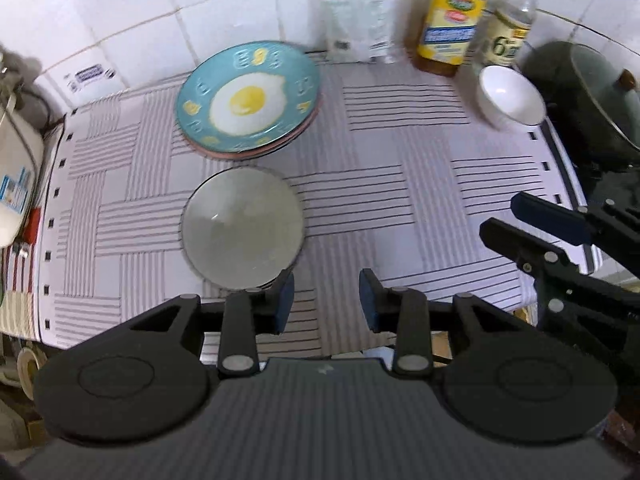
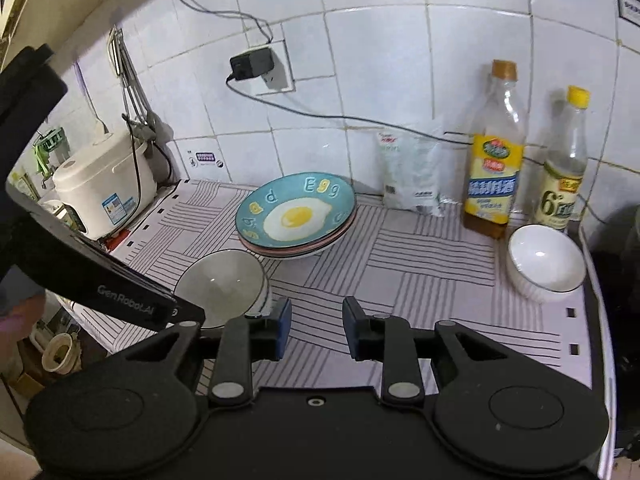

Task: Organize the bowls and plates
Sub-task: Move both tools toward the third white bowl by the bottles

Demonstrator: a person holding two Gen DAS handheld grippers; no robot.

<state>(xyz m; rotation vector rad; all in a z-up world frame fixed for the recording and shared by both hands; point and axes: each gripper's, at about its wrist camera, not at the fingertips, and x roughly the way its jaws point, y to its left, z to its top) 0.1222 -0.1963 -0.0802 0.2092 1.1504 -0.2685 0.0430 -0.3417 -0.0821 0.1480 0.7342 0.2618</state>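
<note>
Striped mat (image 1: 360,184): pale cloth with blocks of dark lines, covering the counter below the white tiled wall (image 2: 360,60); everything below stands on it.
Rice cooker (image 2: 105,194): white, at the mat's left end against the wall.
Plate stack (image 1: 249,100): teal plate with a fried-egg print on top, pink plates under it, at the back of the mat near the wall.
Grey bowl (image 1: 242,226): upright, empty, just in front of the plate stack and apart from it.
White bowl (image 2: 546,262): upright, empty, at the mat's right end, just in front of the two bottles.
Bottles: yellow-labelled bottle (image 2: 496,160) and smaller yellow-capped bottle (image 2: 564,168), side by side at the wall, a clear packet (image 2: 412,168) to their left.
Left gripper (image 1: 326,300): jaws apart, nothing between them, above the mat just in front of the grey bowl.
Right gripper (image 2: 316,326): jaws apart and empty, over the mat's front edge, right of the grey bowl.
</note>
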